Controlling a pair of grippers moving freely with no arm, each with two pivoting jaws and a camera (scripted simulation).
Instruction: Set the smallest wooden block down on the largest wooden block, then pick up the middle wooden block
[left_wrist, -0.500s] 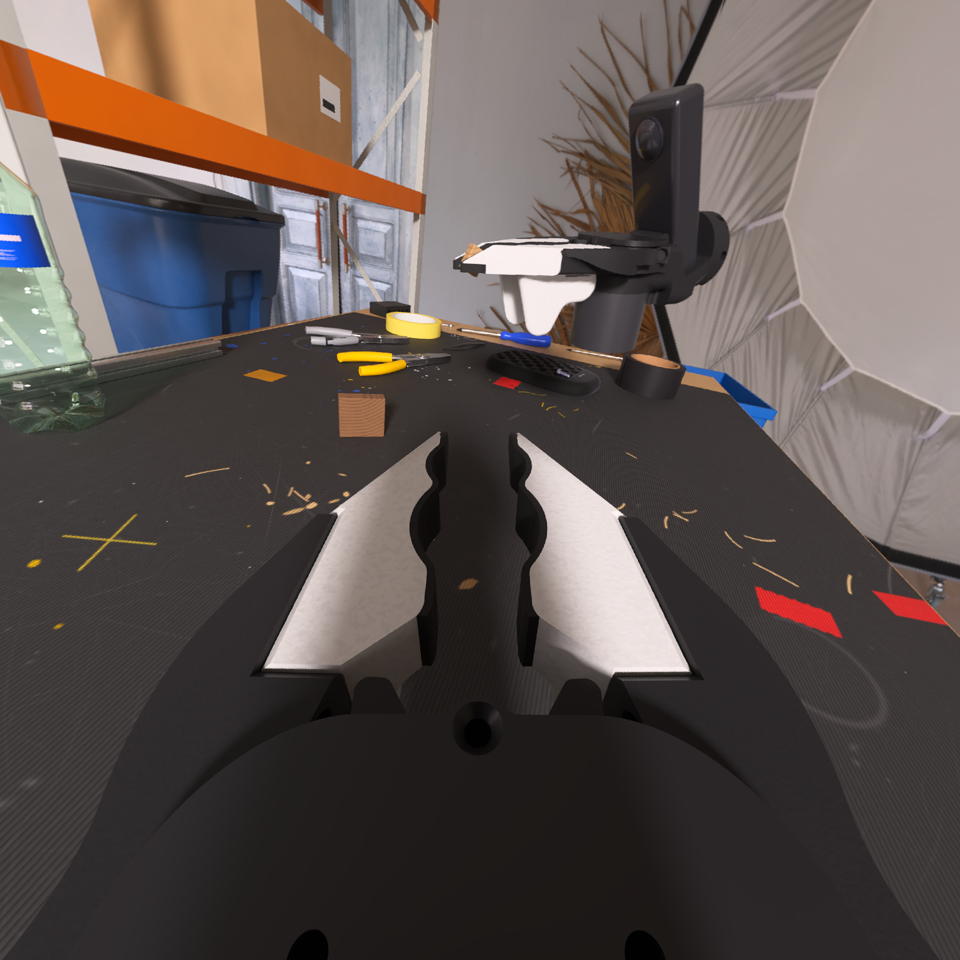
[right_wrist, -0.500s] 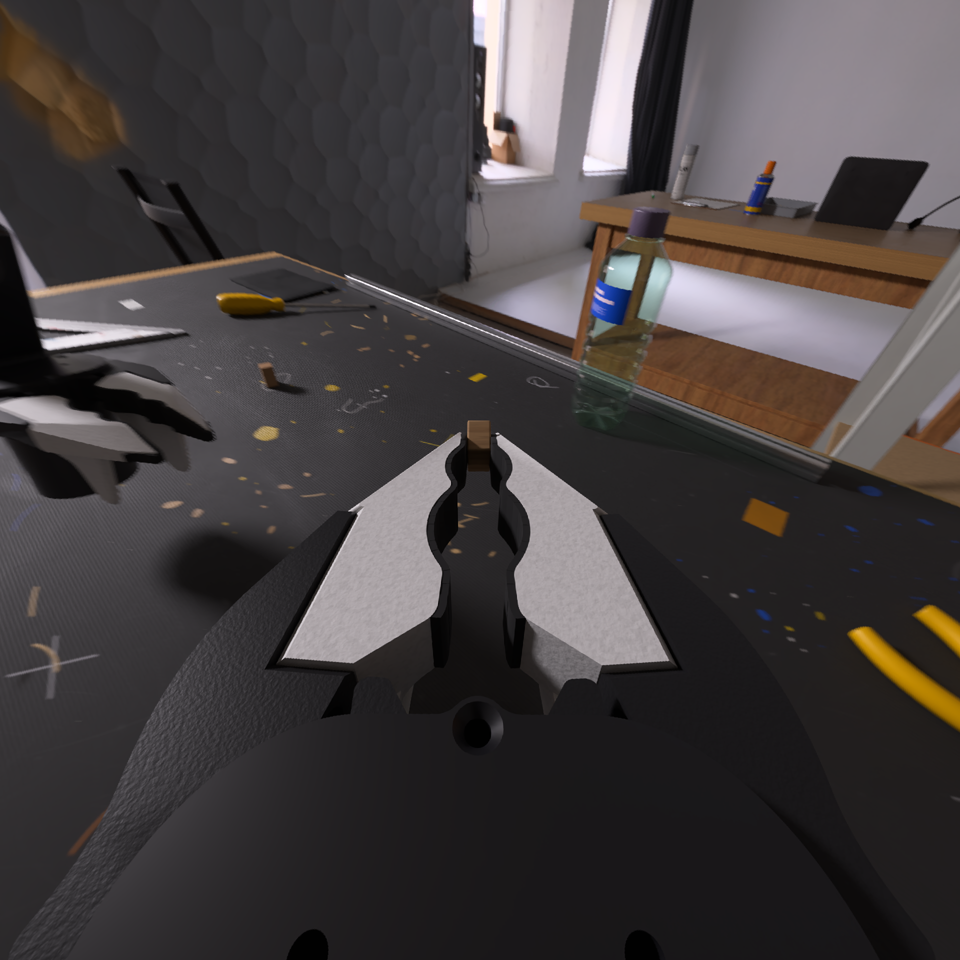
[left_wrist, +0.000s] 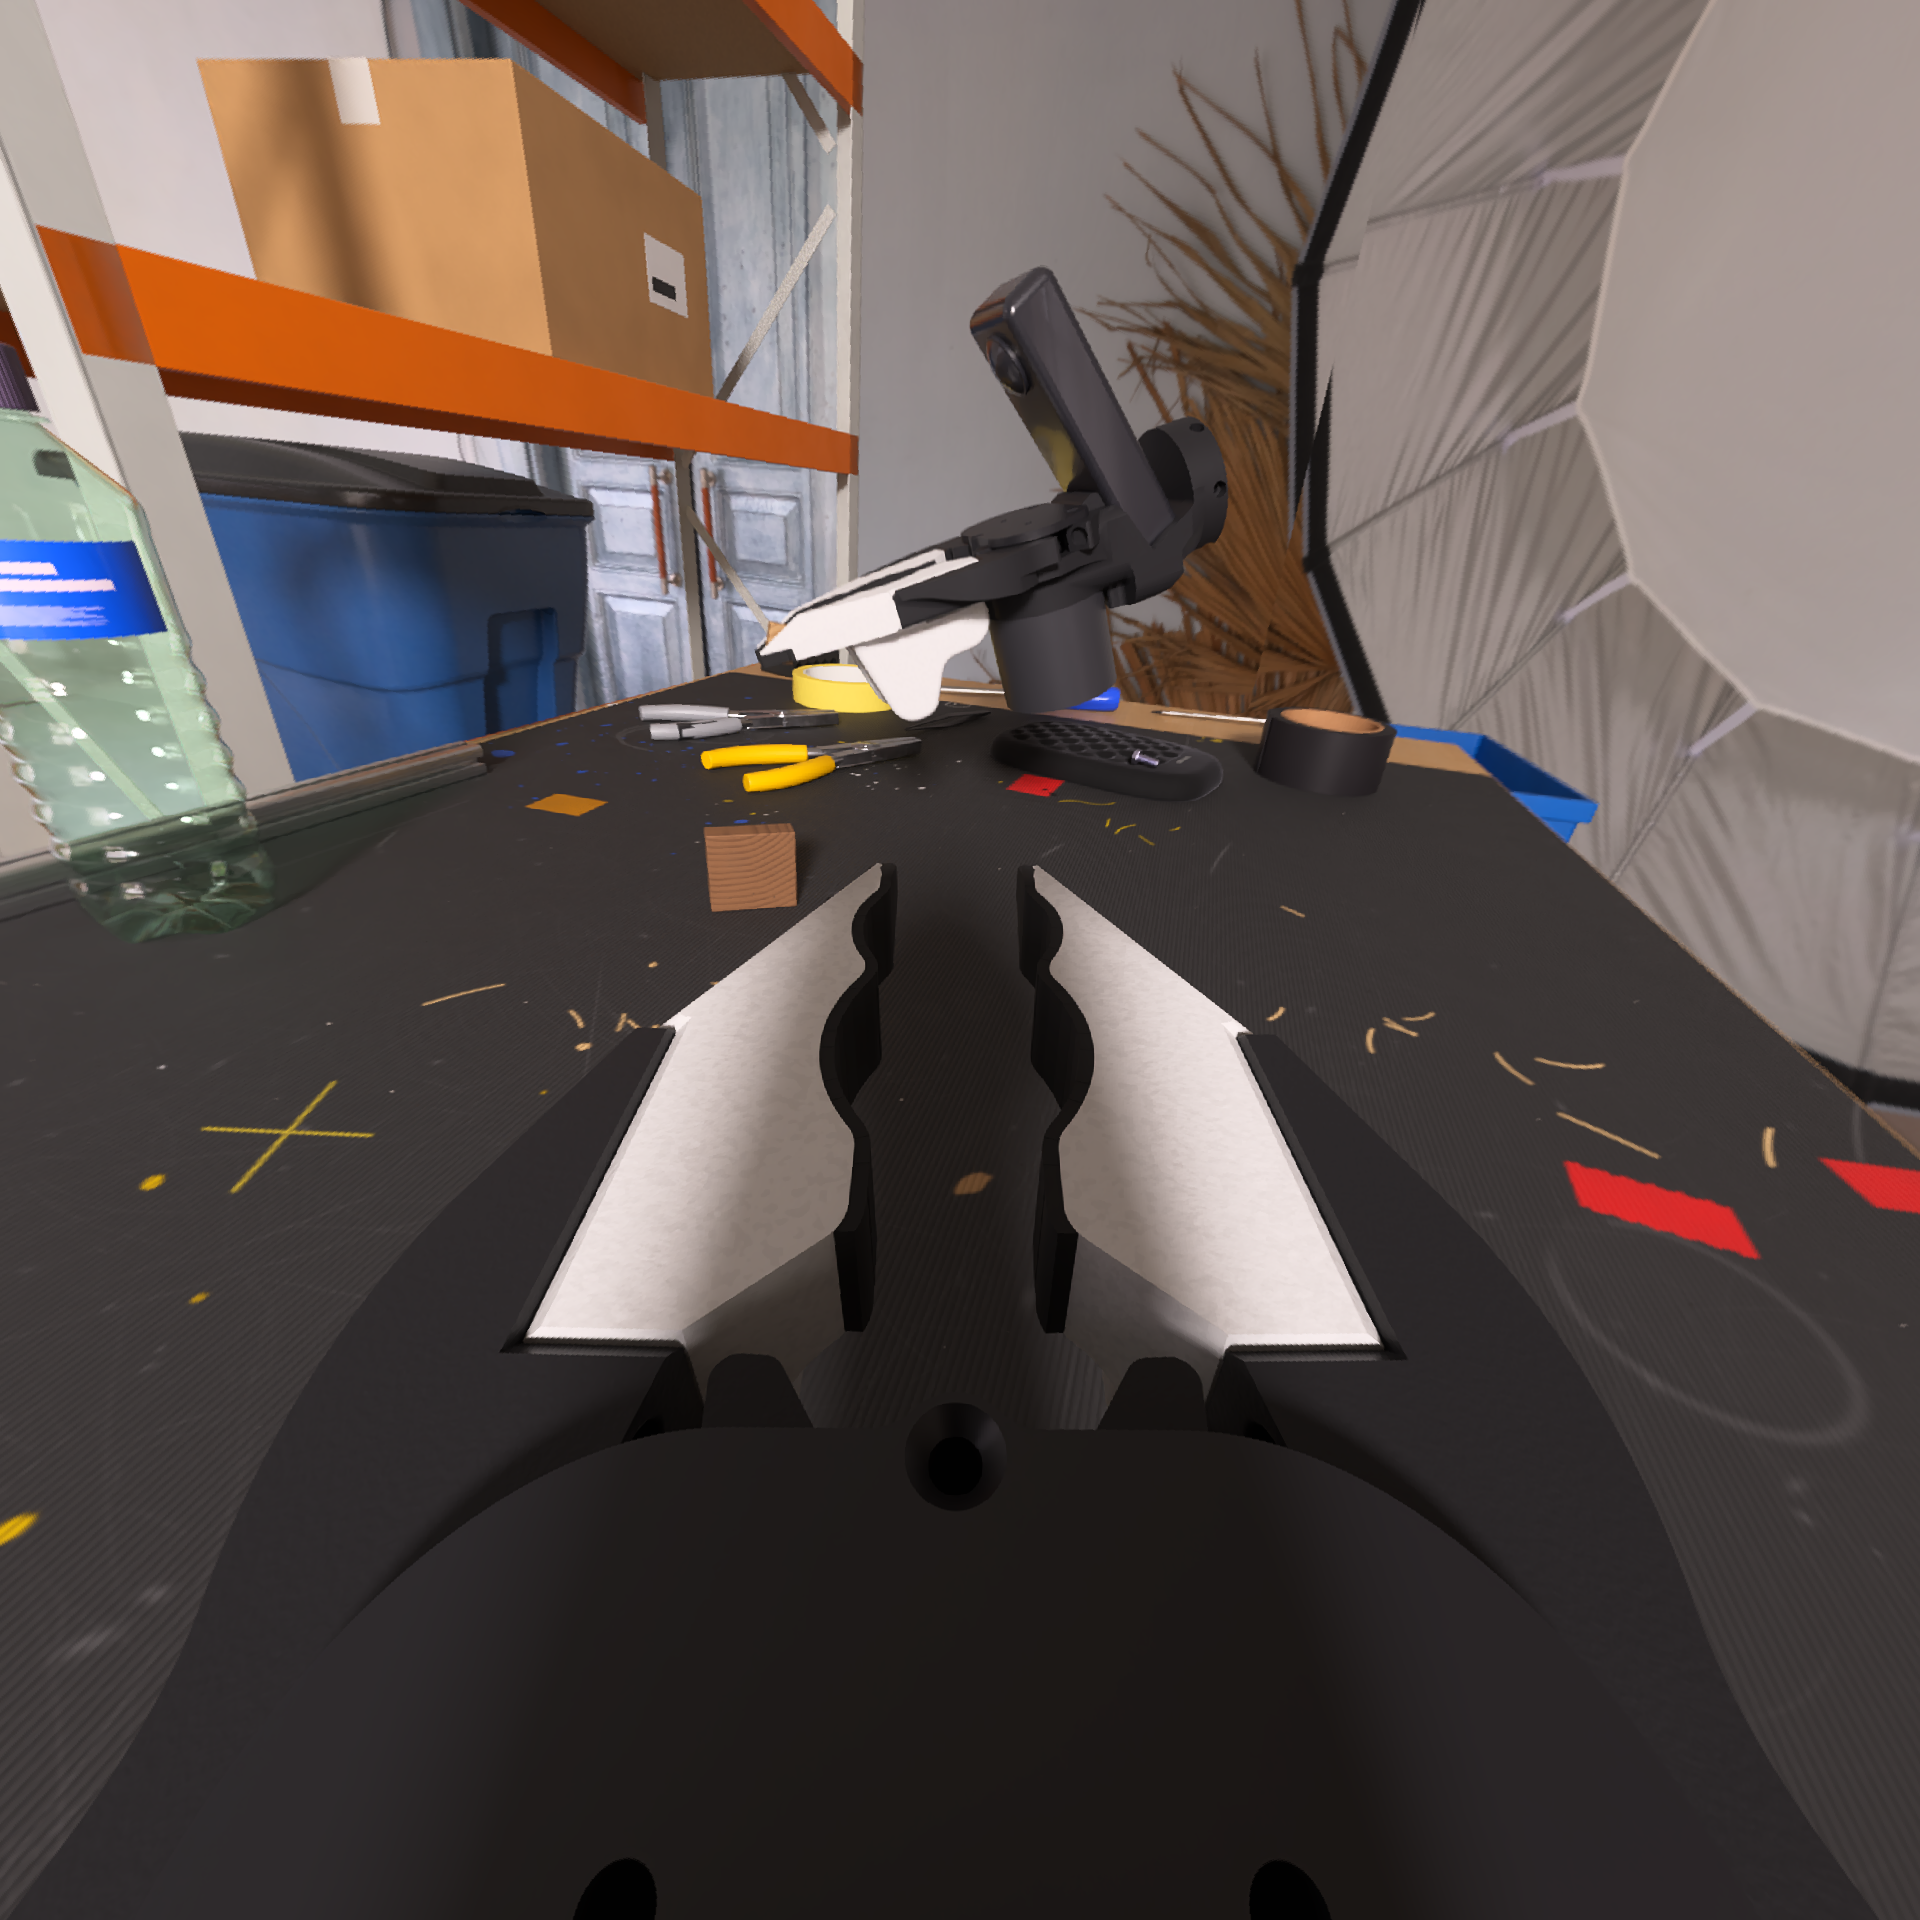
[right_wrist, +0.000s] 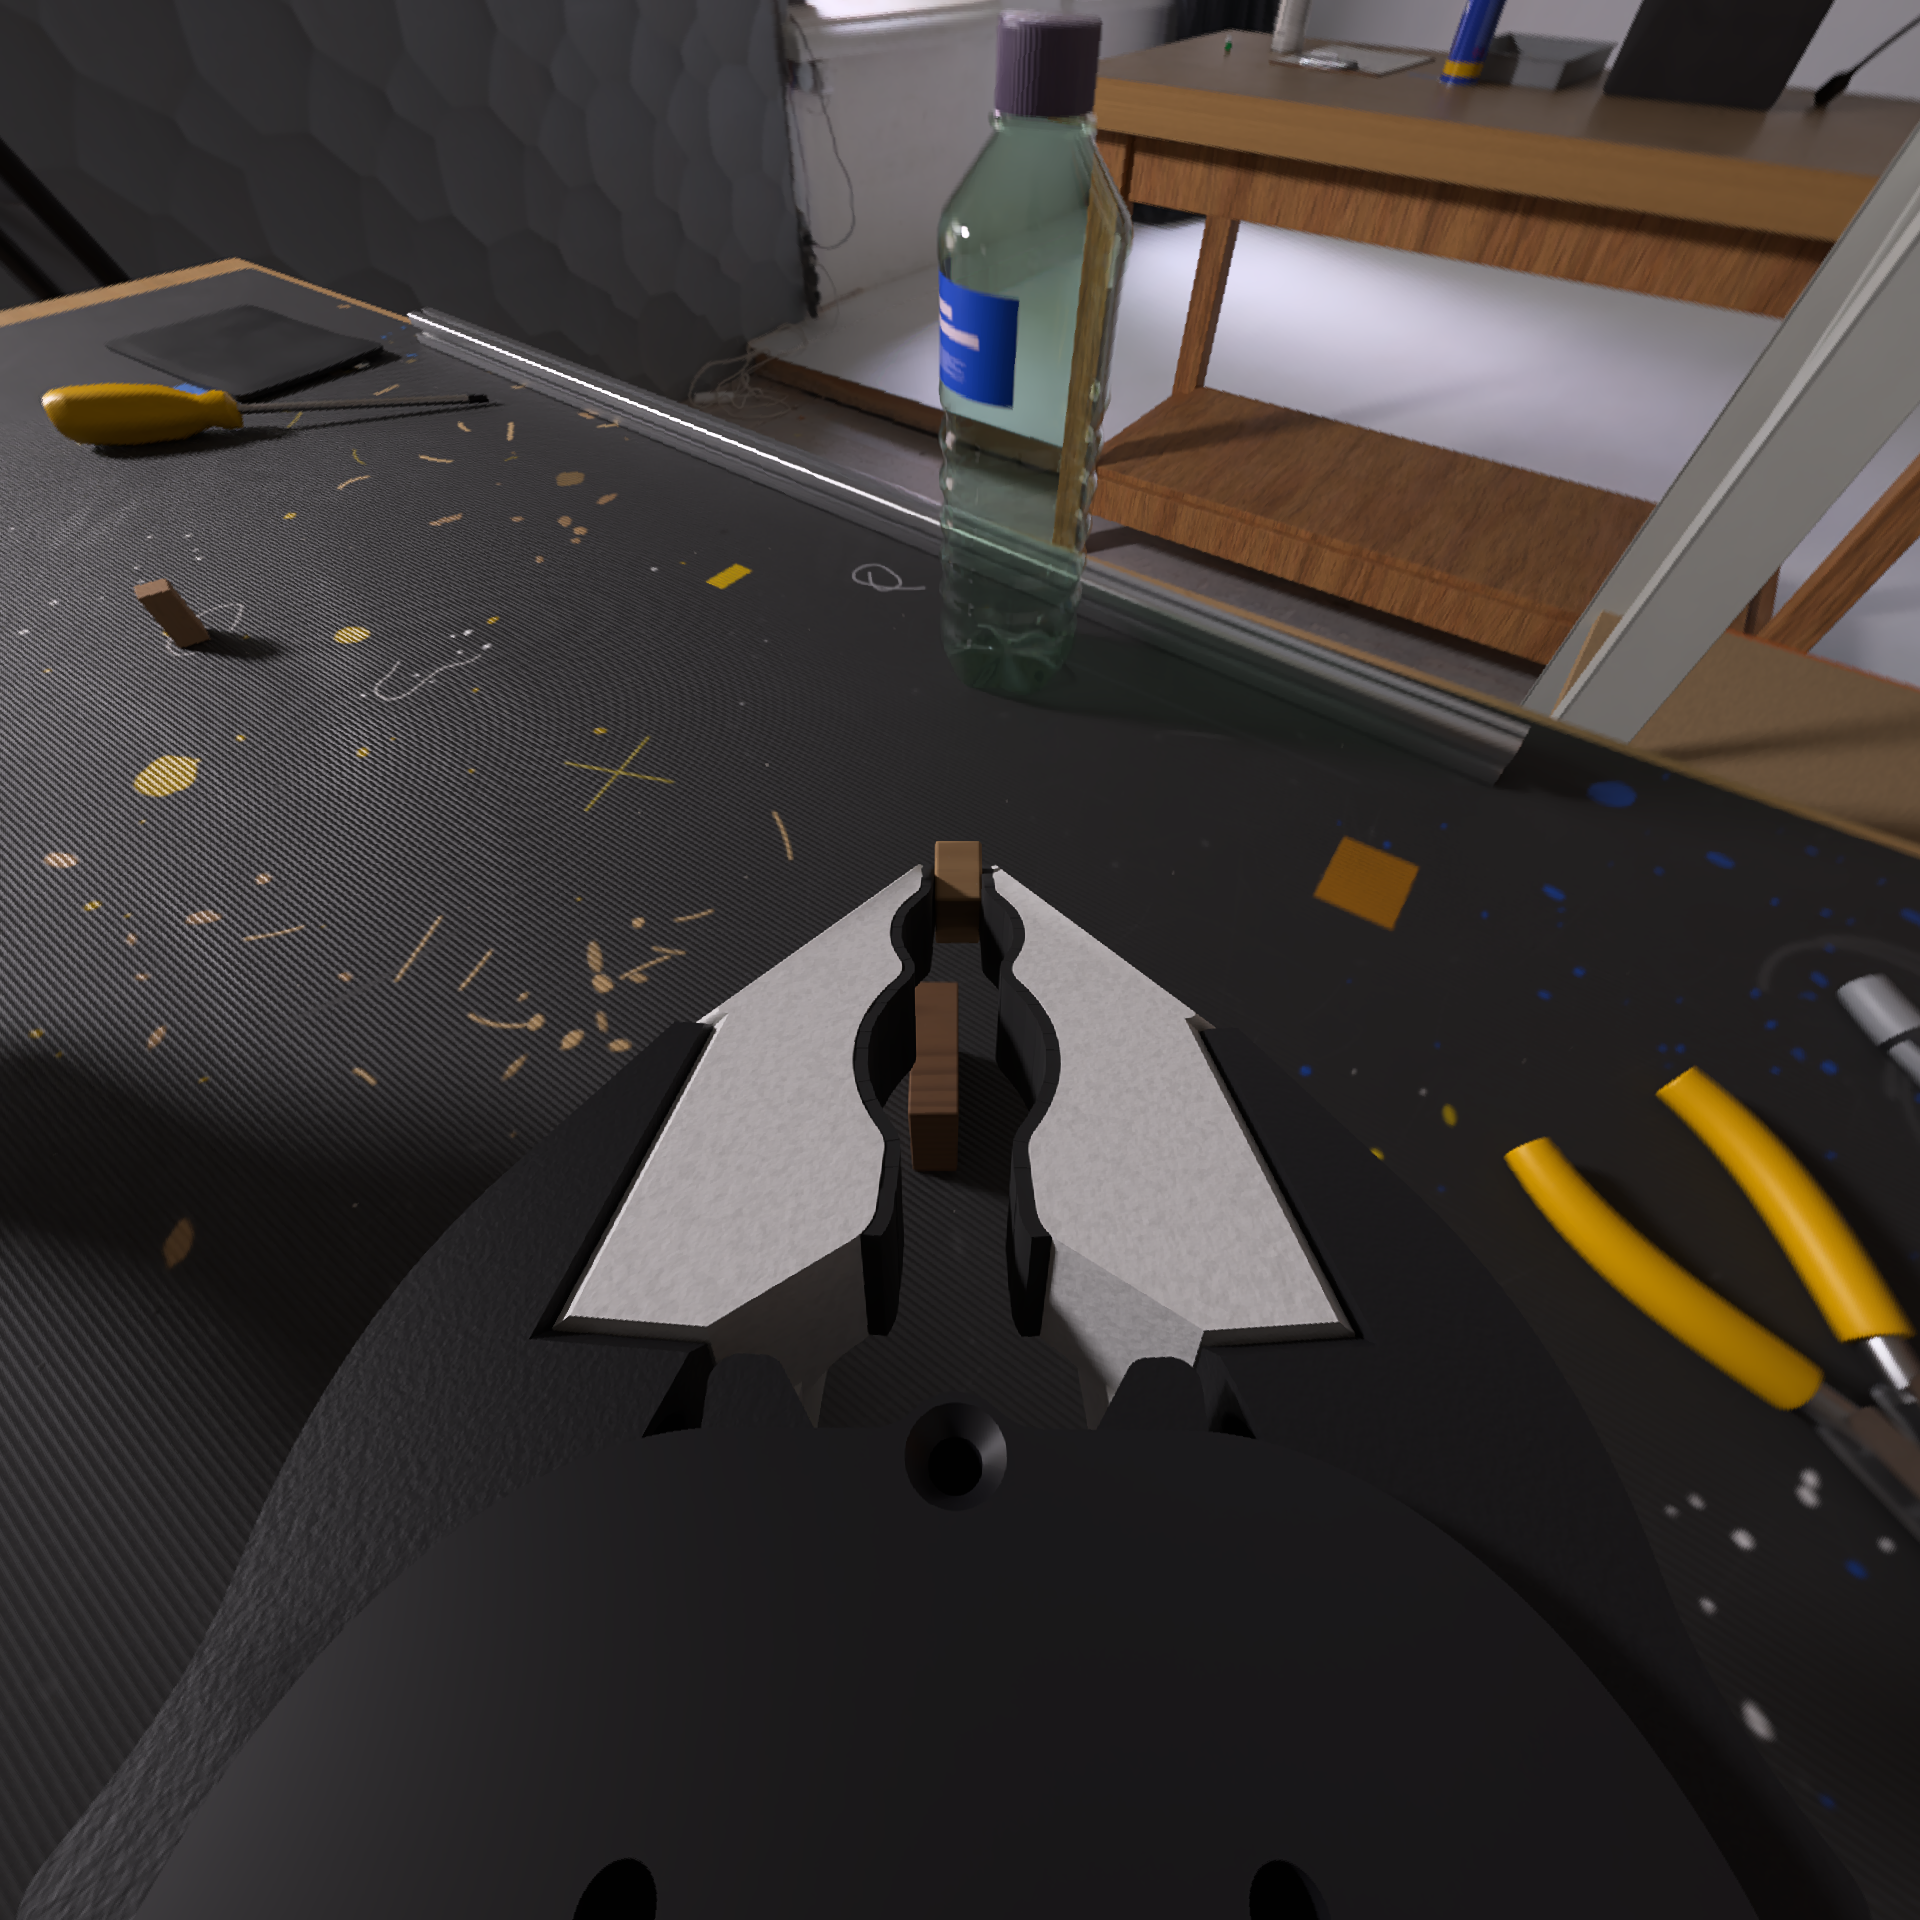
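My right gripper is shut on a small wooden block at its fingertips and is tilted nose-down over the black mat. Through the gap between its fingers a larger brown wooden block shows on the mat just below. That block also shows in the left wrist view, in front of the right gripper. Another small wooden block lies tilted on the mat at the far left. My left gripper is open and empty, low over the mat, just right of the larger block.
A clear bottle stands by the table's metal edge rail. Yellow-handled pliers lie to the right, a yellow screwdriver at the far left. A yellow tape roll, a black tape roll and a black oval object lie at the back.
My right gripper has pitched nose-down with the small block in it, and the larger block now shows beneath its fingers. My left gripper has shifted slightly and stays open.
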